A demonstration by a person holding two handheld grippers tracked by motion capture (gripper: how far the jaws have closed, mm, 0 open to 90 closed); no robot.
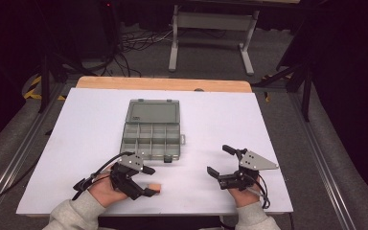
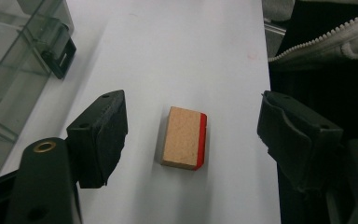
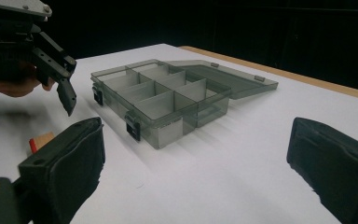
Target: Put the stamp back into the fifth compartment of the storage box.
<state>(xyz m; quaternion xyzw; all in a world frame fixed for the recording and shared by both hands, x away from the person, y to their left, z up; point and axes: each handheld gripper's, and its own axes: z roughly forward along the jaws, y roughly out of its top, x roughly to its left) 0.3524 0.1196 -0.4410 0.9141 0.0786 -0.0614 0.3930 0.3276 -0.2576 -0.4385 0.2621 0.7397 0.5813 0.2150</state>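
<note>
Jaws wide apart on the left gripper (image 2: 191, 135), straddling a small wooden block (image 2: 182, 137) with one red face, flat on the white table (image 2: 177, 46), untouched. Just beyond sits the open grey compartment box (image 1: 152, 130), lid back. Off to the side, the right gripper (image 1: 220, 160) gapes open too, holding nothing.

Block (image 2: 183, 138) tan, red edge; organizer box (image 1: 152, 129) translucent grey; table (image 1: 220, 120) white, wood far edge.
</note>
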